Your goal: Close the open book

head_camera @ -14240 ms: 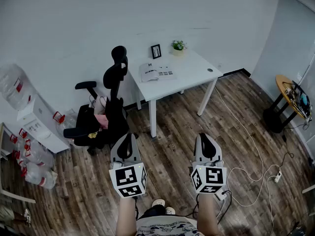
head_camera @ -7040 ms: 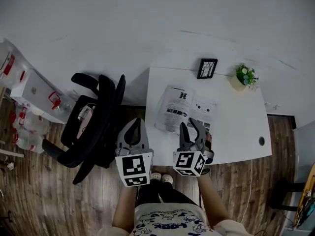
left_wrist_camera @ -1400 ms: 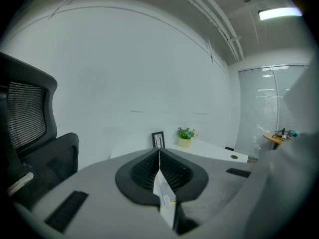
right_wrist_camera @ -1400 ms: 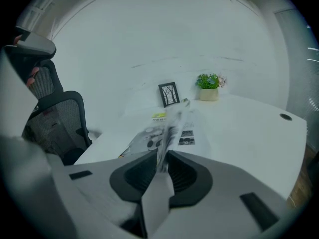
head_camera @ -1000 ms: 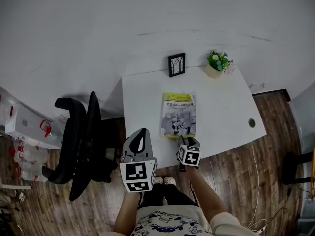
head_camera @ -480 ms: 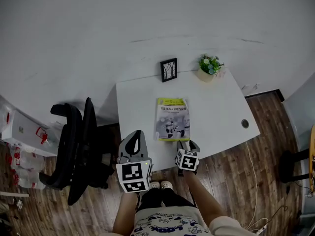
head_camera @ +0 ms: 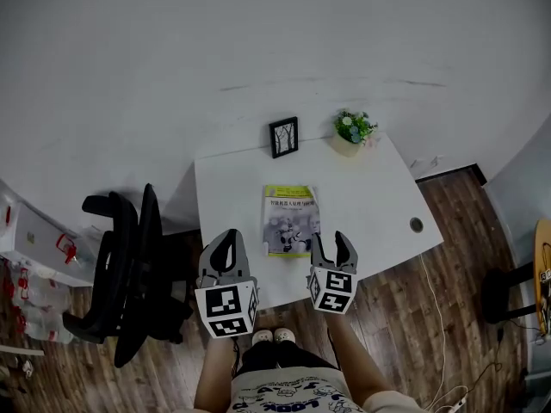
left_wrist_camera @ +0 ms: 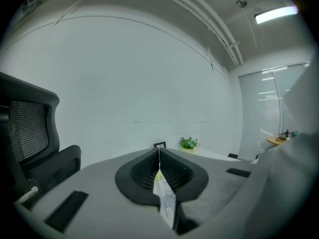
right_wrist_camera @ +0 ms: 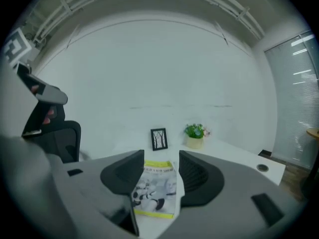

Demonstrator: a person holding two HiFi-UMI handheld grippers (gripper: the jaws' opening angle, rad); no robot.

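Two grippers noted, both held by the person standing at the front edge of the white table [head_camera: 370, 196]. Book [head_camera: 289, 220]: closed, cover up, yellow band along its far edge, lying flat nr the table's front-centre, spine side to the left as seen from the person. R gripper [head_camera: 332, 246]: jaws wide apart, have just been opening, nothing gripped; its own view shows the book on the tabletop beyond and btwn the two jaws, pads clear of it. In the head view it hangs over the table's front edge, just beside the book's near right corner, not touching. L gripper [head_camera: 227, 246]: jaws together, tips meeting along a thin line, nothing held; pos. over the table's front-left edge, apart from the book. Back of table, by the wall: small black picture frame [head_camera: 283, 137], upright, and a potted plant [head_camera: 351, 130] to its right. Cable hole [head_camera: 417, 224] nr the right end. Black office chair [head_camera: 120, 265] stands on wood floor left of the table.
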